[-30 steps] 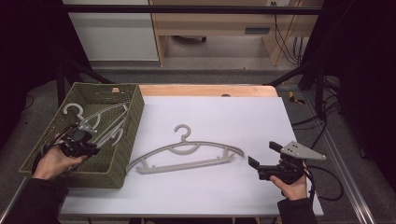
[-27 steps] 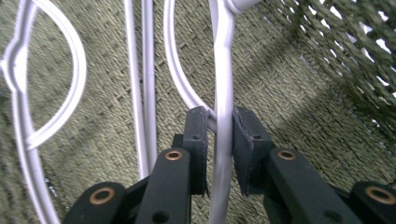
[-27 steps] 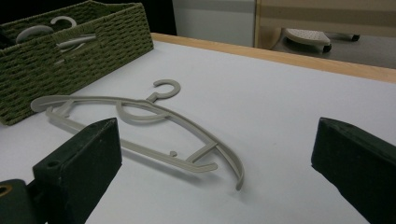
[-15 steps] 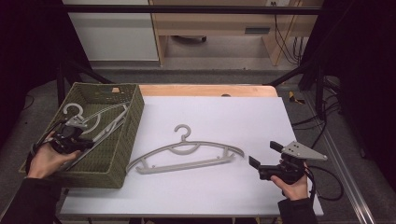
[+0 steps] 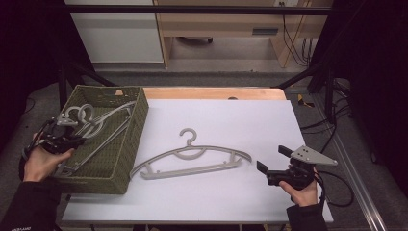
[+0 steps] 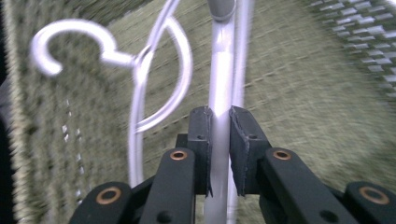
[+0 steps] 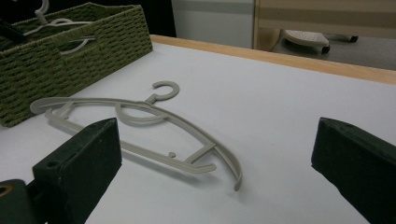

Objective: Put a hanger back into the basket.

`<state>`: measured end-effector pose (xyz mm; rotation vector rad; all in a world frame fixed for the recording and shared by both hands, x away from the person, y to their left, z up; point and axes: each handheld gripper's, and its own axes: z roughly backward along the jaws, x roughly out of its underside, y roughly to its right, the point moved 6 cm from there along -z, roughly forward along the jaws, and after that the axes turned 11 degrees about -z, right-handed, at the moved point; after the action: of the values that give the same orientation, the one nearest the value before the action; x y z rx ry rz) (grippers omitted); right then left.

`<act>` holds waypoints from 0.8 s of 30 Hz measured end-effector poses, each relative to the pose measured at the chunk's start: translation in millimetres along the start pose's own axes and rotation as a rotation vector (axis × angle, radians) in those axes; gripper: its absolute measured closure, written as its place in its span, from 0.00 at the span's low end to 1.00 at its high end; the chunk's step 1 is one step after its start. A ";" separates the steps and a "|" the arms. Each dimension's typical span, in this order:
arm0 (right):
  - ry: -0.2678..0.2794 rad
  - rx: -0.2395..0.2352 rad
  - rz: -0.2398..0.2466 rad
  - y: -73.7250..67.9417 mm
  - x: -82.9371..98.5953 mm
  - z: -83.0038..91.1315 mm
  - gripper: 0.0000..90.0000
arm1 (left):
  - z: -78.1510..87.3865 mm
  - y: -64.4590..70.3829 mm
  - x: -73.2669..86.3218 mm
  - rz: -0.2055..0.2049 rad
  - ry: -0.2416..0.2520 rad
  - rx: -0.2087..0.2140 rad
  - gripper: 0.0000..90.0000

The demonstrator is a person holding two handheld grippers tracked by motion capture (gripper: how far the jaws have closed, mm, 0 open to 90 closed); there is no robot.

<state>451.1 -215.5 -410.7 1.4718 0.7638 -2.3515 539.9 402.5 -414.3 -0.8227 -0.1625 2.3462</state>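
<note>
A green woven basket [image 5: 126, 144] stands at the table's left with grey plastic hangers in it. My left gripper [image 5: 67, 139] is inside the basket, shut on the bar of one of these hangers [image 5: 98, 126]. In the left gripper view that bar [image 6: 220, 70] runs straight up between the shut left gripper [image 6: 220, 119], with a hook [image 6: 70, 42] at the upper left. Another grey hanger [image 5: 192, 156] lies flat on the white table. My right gripper [image 5: 273, 159] rests to its right, open and holding nothing. The right gripper view looks across that hanger [image 7: 140, 119] towards the basket [image 7: 56, 60].
The white table top [image 5: 231, 120] has a wooden strip [image 5: 211, 93] along its far edge. Dark frame posts stand at both sides, and cables [image 5: 337, 130] trail off on the floor at the right.
My left gripper has drifted left inside the basket with the hanger in it, and the hanger hooks shifted with it. The right gripper and the hanger on the table have stayed put.
</note>
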 end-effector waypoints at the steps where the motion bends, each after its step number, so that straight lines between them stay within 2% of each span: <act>1: 0.000 0.002 0.000 0.3 0.0 -0.1 0.02 | -2.1 -3.3 1.9 0.022 0.007 0.002 0.88; 6: -0.004 0.000 0.000 0.5 0.7 -0.9 0.02 | -10.1 -15.8 8.4 0.097 -0.012 -0.027 0.87; 10: -0.003 0.001 0.001 0.5 0.5 -0.5 0.02 | -11.8 -18.6 9.1 0.122 -0.026 -0.041 0.86; 12: -0.002 0.002 -0.001 0.8 0.2 0.2 0.02 | -10.9 -20.4 10.1 0.126 -0.035 -0.065 0.81; 13: -0.001 0.002 -0.002 0.8 0.2 0.4 0.02 | -9.4 -21.0 10.4 0.135 -0.030 -0.062 0.81; 15: 0.000 0.000 -0.002 0.4 -0.1 0.9 0.02 | -5.2 -21.1 10.3 0.146 -0.007 -0.043 0.79; 18: 0.002 0.000 -0.002 0.5 -0.4 0.8 0.02 | 3.0 -20.2 9.1 0.153 0.023 -0.045 0.76; 20: 0.003 0.000 -0.003 0.7 -0.5 0.7 0.02 | 11.1 -17.6 6.1 0.160 0.069 -0.042 0.73; 22: 0.004 0.001 0.001 0.9 -0.6 1.0 0.02 | 20.3 -12.5 1.3 0.162 0.136 -0.026 0.70; 24: 0.004 0.000 0.000 1.0 -0.6 1.4 0.02 | 28.7 -4.6 -4.1 0.164 0.202 0.006 0.66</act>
<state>450.9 -217.1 -409.9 1.4774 0.7643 -2.3491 527.6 406.1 -387.9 -1.1004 -0.0030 2.3934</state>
